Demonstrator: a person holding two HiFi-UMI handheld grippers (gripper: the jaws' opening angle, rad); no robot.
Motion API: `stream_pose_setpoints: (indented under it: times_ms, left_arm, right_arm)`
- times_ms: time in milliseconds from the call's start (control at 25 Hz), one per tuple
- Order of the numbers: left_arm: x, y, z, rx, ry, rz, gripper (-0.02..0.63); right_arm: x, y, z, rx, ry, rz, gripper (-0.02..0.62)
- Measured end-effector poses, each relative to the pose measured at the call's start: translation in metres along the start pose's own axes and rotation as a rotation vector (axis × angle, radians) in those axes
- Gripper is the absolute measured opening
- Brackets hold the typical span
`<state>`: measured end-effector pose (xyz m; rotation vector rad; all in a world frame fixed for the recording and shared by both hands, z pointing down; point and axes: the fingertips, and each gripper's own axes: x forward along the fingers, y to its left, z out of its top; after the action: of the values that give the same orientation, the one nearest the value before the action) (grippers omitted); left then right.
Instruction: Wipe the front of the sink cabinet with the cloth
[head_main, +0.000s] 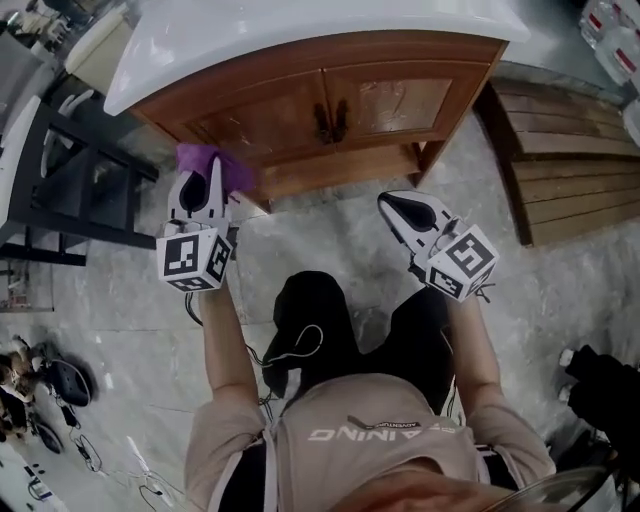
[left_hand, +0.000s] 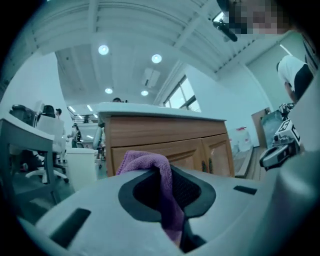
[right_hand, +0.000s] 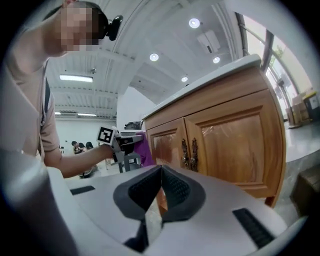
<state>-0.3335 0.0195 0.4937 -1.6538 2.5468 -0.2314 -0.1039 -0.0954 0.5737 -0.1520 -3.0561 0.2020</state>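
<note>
Fingers (left_hand: 192, 190) of L gripper (left_hand: 167, 175) pinch cloth (left_hand: 145, 161), clear only in its own view; R gripper's (right_hand: 161, 172) together, empty.

The head camera looks steeply down from above the person (head_main: 370, 430), taking in their lap, the floor (head_main: 330, 235) and, at the far edge, the sink cabinet (head_main: 330, 110) front under its white tabletop (head_main: 300, 30). Each gripper camera sits low and close, tilted up toward the cabinet and the ceiling (left_hand: 125, 30). One looks along the left tongs (left_hand: 170, 172) at the cabinet's left end. The other looks along the right tongs (right_hand: 161, 172) at the doors, obliquely from the right. All three views share the door handles (head_main: 331, 120). The right gripper view also catches the left tongs and cloth (right_hand: 145, 150).
</note>
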Motion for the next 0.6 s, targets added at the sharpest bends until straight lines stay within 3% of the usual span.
stream_pose_setpoints:
  times_ms: [120,280,440,600]
  left_arm:
    - [-0.007,0.043,-0.012,-0.049,-0.008,0.090,0.037]
    - [0.004,0.078,-0.044,-0.008,0.049,0.178,0.037]
    - [0.014,0.085,-0.070,-0.008,0.076,0.185,0.037]
    - [0.027,0.083,-0.082,-0.031,0.052,0.196,0.037]
  right_arm:
    - [0.005,0.010,-0.006,0.027,0.015,0.036,0.012]
    - [0.008,0.015,-0.017,0.001,0.044,0.029,0.012]
    - [0.002,0.015,-0.021,-0.008,0.063,0.011,0.012]
    - [-0.008,0.009,-0.021,-0.009,0.040,0.002,0.012]
